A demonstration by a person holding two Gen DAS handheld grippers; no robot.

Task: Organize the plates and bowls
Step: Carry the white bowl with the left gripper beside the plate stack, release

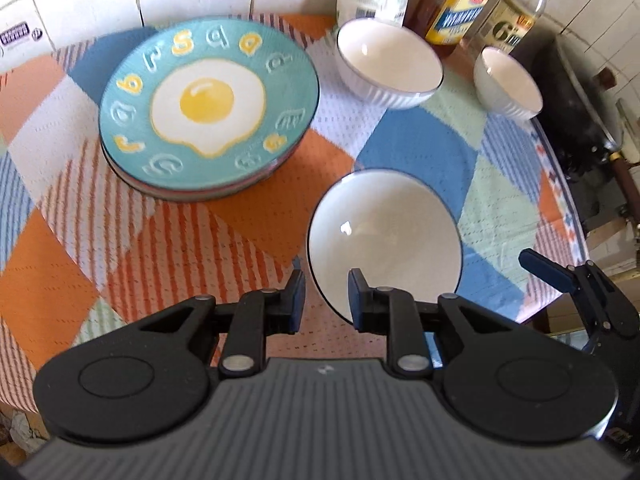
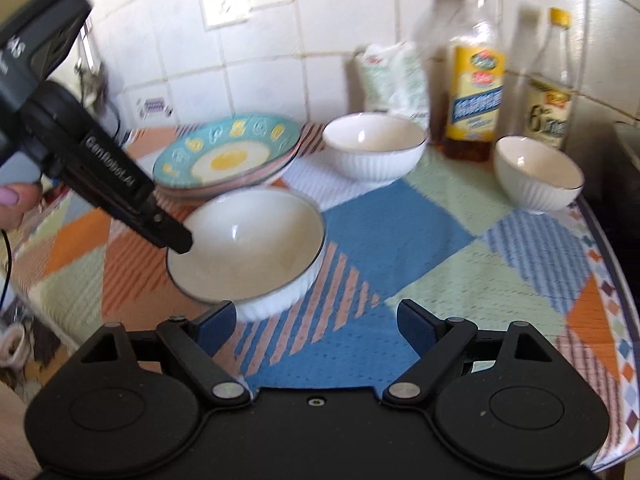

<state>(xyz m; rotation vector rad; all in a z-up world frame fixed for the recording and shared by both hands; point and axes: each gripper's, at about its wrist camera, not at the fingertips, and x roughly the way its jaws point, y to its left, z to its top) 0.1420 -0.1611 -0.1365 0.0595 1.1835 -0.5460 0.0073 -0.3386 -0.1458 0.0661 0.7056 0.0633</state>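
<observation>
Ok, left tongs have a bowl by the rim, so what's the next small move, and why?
Probably carry the held bowl toward the nearest white bowl beside the plate stack and nest it there. The left tongs pinch its rim, it hangs tilted above the cloth, and the right tongs are open and free.

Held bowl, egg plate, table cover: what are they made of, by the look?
Held bowl: likely glazed ceramic; glossy white inside with a sharp highlight, ribbed outer wall, thin dark rim line.
Egg plate: probably glazed ceramic too; shiny teal with raised letters and a painted fried egg.
Table cover: fabric, matte; a dotted woven texture shows in the patchwork squares.
</observation>
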